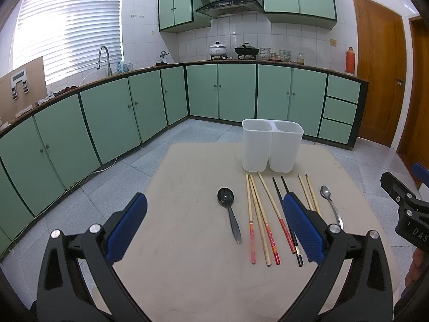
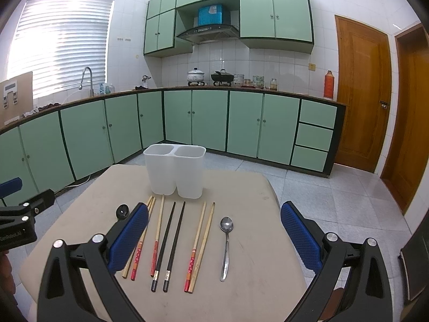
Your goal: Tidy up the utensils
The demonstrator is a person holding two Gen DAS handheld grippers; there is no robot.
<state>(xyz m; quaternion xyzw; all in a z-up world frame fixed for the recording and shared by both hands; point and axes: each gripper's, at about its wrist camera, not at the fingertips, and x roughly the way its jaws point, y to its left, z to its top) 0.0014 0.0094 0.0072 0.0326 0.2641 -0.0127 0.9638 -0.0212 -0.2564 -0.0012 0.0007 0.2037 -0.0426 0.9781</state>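
Two grippers, left gripper (image 1: 214,225) and right gripper (image 2: 214,237), fingers spread wide, holding nothing, hovering over beige table (image 2: 257,204). White two-compartment plastic holder (image 2: 175,170) upright at far side; just before it lie black spoon (image 1: 229,210), wooden and black chopsticks (image 2: 167,244), steel spoon (image 2: 226,244) in a row.

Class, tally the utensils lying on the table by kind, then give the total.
Light wooden chopsticks: 6
Black chopsticks: 2
Spoons: 2
Total: 10
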